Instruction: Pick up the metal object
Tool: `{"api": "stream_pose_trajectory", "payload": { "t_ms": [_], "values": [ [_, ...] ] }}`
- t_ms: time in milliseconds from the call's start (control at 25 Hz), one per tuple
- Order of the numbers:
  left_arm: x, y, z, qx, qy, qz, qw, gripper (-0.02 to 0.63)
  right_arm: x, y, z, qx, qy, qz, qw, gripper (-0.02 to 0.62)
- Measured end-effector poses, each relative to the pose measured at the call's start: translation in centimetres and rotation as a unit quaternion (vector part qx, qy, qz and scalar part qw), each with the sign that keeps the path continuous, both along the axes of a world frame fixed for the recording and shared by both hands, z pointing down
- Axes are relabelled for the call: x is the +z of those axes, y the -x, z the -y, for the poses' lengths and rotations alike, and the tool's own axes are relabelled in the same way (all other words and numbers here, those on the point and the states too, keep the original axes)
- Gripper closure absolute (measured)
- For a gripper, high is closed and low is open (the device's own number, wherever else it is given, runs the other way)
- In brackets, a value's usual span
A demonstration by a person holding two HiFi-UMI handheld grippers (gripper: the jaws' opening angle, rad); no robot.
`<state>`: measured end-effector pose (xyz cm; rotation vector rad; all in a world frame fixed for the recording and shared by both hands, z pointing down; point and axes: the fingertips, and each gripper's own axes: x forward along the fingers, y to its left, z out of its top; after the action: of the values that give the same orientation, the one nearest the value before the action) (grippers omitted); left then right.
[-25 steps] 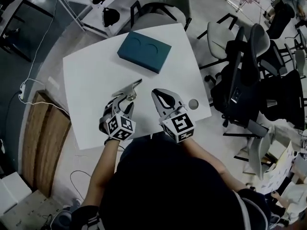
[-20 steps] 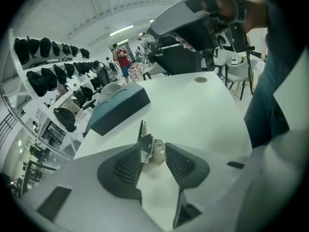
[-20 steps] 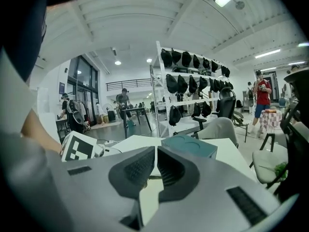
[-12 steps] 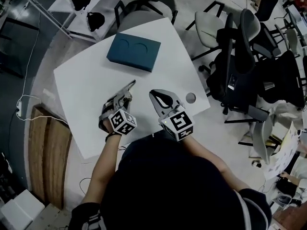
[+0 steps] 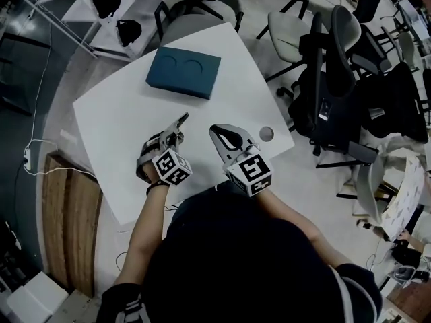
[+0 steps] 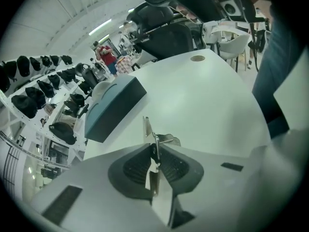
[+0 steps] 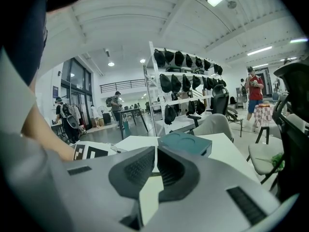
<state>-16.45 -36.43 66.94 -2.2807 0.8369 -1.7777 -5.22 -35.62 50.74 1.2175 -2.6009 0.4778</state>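
The metal object (image 6: 146, 128) is a thin, bent silver plate that stands on edge between the pads of my left gripper (image 6: 154, 151), sticking out past the fingertips over the white table (image 6: 207, 105). The jaws have just been closing, and they now pinch the plate. In the head view the left gripper (image 5: 174, 130) points steeply down at the table's near middle, with the silver piece (image 5: 180, 120) at its tip. My right gripper (image 5: 217, 132) hovers beside it to the right, shut with nothing between its pads (image 7: 145, 166).
A teal box (image 5: 184, 73) with two round dents lies on the far part of the table (image 5: 108, 120). A round cable hole (image 5: 267, 134) sits near the right edge. Office chairs (image 5: 323, 93) crowd the right side, and racks of black helmets (image 7: 183, 59) stand beyond.
My left gripper has dropped toward the table and its jaws have gone from wide apart to closed on the metal plate. The right gripper has stayed where it was.
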Motion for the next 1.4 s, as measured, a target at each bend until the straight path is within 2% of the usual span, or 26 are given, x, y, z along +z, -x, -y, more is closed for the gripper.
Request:
{"api": "stream_pose_trajectory", "payload": {
  "t_ms": [200,320,440,520,680,800,1040,1200,1320,1400],
  "values": [
    [-1.1,0.9,0.4,0.004,-0.018,0.018,0.9997,0.574,-0.3,0.2,-0.1,-0.006,-0.004,0.001,1.0,0.566],
    [-2.2,1.2,0.3,-0.005,-0.035,0.007,0.9994,0.575,-0.5,0.6,-0.4,-0.014,-0.008,0.001,1.0,0.566],
    [-4.7,0.9,0.5,-0.024,-0.072,-0.034,0.9965,0.577,-0.6,0.9,-0.6,-0.022,-0.013,0.001,1.0,0.566],
    [-6.9,0.7,0.8,-0.039,-0.104,-0.067,0.9916,0.577,-0.9,1.2,-0.6,-0.026,-0.018,0.0,1.0,0.566],
    [-11.9,0.4,1.1,-0.075,-0.167,-0.136,0.9736,0.577,-1.6,1.8,-0.5,-0.033,-0.03,-0.002,0.999,0.566],
    [-15.8,0.5,0.9,-0.106,-0.208,-0.191,0.9534,0.577,-2.4,2.1,-0.4,-0.036,-0.044,0.002,0.998,0.566],
    [-22.4,1.0,-0.2,-0.159,-0.27,-0.294,0.903,0.577,-4.7,2.2,0.2,-0.026,-0.076,0.007,0.997,0.566],
    [-27.2,1.5,-0.4,-0.164,-0.328,-0.36,0.8577,0.577,-7.4,1.8,0.9,-0.009,-0.104,0.016,0.994,0.566],
    [-30.4,2.2,-0.8,-0.184,-0.354,-0.405,0.8226,0.577,-10.0,1.5,1.5,0.003,-0.135,0.024,0.991,0.566],
    [-32.1,2.6,-1.0,-0.196,-0.365,-0.427,0.8037,0.577,-12.2,1.4,1.8,0.009,-0.165,0.034,0.986,0.566]
  ]
}}
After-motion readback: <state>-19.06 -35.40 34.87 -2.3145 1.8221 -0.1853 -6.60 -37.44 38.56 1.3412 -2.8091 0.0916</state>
